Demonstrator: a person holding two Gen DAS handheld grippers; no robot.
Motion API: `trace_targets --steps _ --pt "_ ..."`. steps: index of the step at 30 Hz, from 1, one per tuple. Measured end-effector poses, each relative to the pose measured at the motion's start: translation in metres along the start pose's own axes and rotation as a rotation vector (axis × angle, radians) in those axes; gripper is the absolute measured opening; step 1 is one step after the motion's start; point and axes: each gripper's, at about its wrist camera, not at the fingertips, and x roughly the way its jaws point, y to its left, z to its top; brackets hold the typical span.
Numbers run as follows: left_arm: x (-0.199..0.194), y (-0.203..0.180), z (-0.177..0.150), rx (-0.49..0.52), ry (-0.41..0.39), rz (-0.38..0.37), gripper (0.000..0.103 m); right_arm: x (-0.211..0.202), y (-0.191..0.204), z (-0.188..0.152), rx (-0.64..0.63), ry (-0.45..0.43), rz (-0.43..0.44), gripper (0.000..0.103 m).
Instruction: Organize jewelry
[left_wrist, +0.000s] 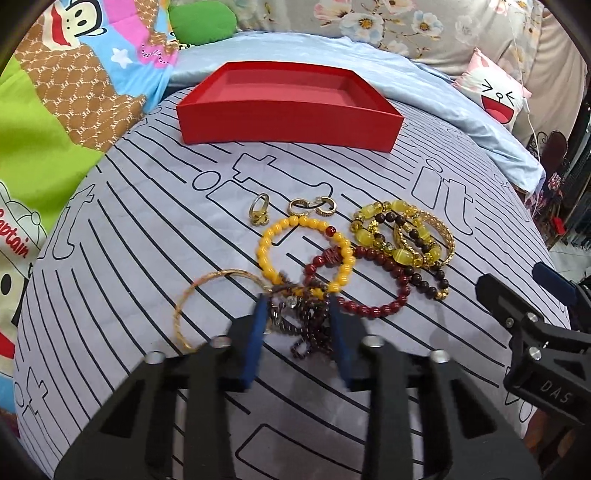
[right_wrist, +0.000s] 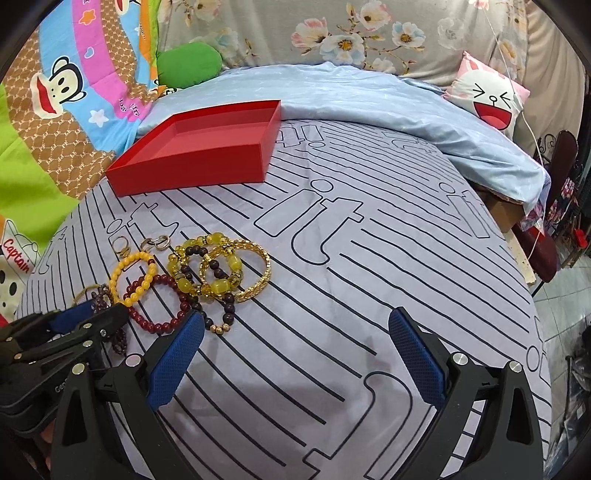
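An empty red tray (left_wrist: 288, 122) sits at the back of the striped bedsheet; it also shows in the right wrist view (right_wrist: 192, 162). Jewelry lies in a cluster: gold rings (left_wrist: 258, 212), gold ear hoops (left_wrist: 314, 206), a yellow bead bracelet (left_wrist: 273, 236), a dark red bead bracelet (left_wrist: 388, 299), a yellow-and-brown bead pile with a gold bangle (left_wrist: 406, 232), a thin gold bangle (left_wrist: 188, 295). My left gripper (left_wrist: 299, 306) is open, its blue pads on either side of a dark garnet bead strand (left_wrist: 306, 325). My right gripper (right_wrist: 295, 325) is open and empty, to the right of the cluster.
A light blue duvet (right_wrist: 369, 103) is bunched behind the tray. A cartoon blanket (left_wrist: 66, 92) lies at the left, and a green cushion (right_wrist: 188, 62) and a smiley pillow (right_wrist: 487, 96) at the back. The bed edge drops off at the right.
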Motion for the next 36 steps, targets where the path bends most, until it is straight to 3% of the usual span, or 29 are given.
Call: trace_targets --steps 5,17,29,31,36 --pt "-0.006 0.005 0.001 -0.012 -0.012 -0.015 0.009 0.002 0.007 0.002 -0.014 0.004 0.026 0.097" --pt "-0.029 0.035 0.009 -0.061 -0.062 0.011 0.008 0.005 0.019 0.004 -0.034 0.009 0.053 0.096" --pt "-0.024 0.049 0.017 -0.088 -0.065 0.020 0.008 0.018 0.009 0.014 0.006 0.026 0.044 0.095" --pt "-0.022 0.047 0.018 -0.082 -0.064 0.015 0.008 0.021 0.008 0.016 0.003 0.031 0.038 0.091" --pt "-0.019 0.042 0.020 -0.065 -0.062 0.010 0.008 0.032 -0.003 0.019 0.037 0.061 0.035 0.069"
